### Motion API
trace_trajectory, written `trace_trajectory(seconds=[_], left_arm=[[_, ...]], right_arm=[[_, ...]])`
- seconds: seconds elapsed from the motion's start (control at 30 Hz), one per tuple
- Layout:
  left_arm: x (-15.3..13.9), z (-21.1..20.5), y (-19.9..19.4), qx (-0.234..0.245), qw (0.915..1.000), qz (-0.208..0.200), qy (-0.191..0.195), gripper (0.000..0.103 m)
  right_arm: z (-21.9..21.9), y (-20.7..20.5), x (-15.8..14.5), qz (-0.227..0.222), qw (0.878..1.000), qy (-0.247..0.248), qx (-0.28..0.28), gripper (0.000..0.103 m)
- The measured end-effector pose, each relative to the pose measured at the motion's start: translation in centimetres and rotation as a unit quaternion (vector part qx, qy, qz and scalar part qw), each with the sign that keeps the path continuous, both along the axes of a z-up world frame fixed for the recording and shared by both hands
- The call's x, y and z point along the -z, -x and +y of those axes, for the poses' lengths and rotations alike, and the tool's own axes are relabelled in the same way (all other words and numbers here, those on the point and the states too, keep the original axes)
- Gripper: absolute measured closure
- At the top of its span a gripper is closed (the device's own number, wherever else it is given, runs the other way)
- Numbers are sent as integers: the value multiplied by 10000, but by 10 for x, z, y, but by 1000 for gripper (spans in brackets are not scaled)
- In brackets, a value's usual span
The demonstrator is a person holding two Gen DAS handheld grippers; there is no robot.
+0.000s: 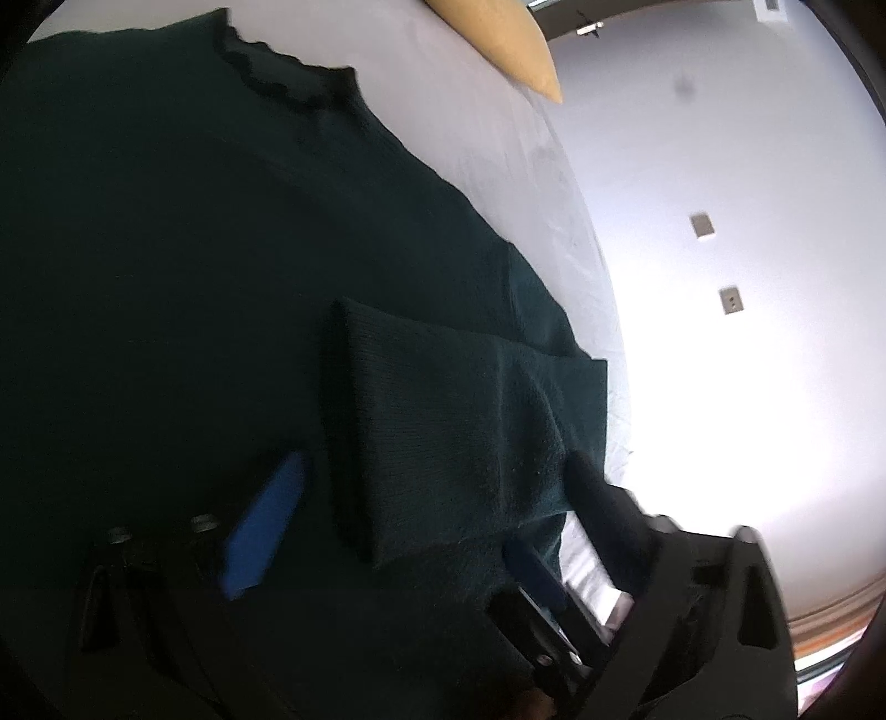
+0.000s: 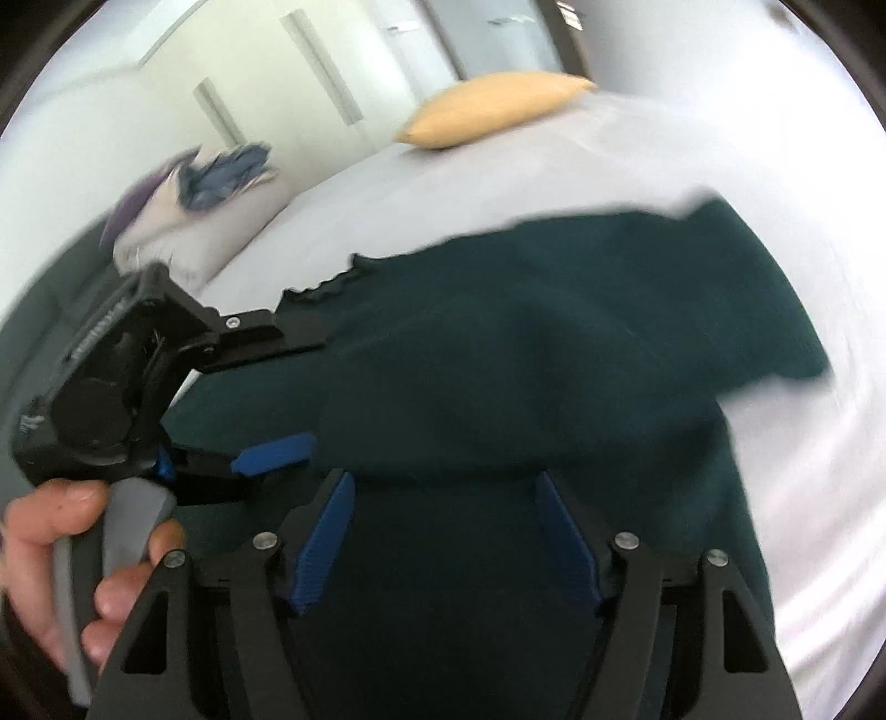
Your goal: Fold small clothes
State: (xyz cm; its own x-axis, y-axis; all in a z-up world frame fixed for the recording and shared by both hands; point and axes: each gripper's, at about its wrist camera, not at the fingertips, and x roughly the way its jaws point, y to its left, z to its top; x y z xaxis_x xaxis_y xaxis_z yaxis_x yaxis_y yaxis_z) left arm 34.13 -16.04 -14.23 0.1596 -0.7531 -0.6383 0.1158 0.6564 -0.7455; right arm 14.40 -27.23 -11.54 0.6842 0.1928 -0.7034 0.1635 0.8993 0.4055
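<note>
A dark green knit top lies spread on a white bed sheet, its frilled collar at the far end. One sleeve is folded across the body. My left gripper is open low over the top, with the sleeve between its blue pads. In the right wrist view the top fills the middle. My right gripper is open just above the fabric, holding nothing. The left gripper shows there at the left, jaws apart at the top's edge.
A yellow pillow lies at the far end of the bed, also in the left wrist view. A white pillow with a blue and purple print lies at the far left. White wardrobe doors stand behind the bed.
</note>
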Motion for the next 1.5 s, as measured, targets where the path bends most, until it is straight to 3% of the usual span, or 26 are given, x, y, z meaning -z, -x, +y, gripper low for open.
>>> trace_trajectory(seconds=[0.2,0.3,0.57,0.7,1.0,1.17,1.37,1.5], left_arm=[[-6,-22,7,29,9985,-131,-533,77],[-13,-15,15,-12,9987,-246,-455,96],[-72,36,12,-479,9914,-1100,-519,96],[-86,72,10,-749,9871,-1271,-624,96],[-69,145,-8,-1399,9816,-1071,-740,96],[-53,181,-6,-1589,9795,-986,-748,96],[-34,183,6,-1441,9818,-935,-806,96],[-27,178,9,-1394,9829,-879,-821,96]], right_arm=[[-24,29,2,-305,9967,-727,214,32],[-33,31,2,-339,9945,-943,302,32],[-58,18,-11,-568,9848,-1505,657,30],[-74,2,-8,-600,9673,-2298,885,26],[-82,-27,0,-702,9342,-3282,1213,23],[-87,-24,-7,-717,9293,-3425,1184,22],[-77,-41,11,-231,9336,-3335,1292,21],[-74,-51,26,-14,9227,-3636,1279,21]])
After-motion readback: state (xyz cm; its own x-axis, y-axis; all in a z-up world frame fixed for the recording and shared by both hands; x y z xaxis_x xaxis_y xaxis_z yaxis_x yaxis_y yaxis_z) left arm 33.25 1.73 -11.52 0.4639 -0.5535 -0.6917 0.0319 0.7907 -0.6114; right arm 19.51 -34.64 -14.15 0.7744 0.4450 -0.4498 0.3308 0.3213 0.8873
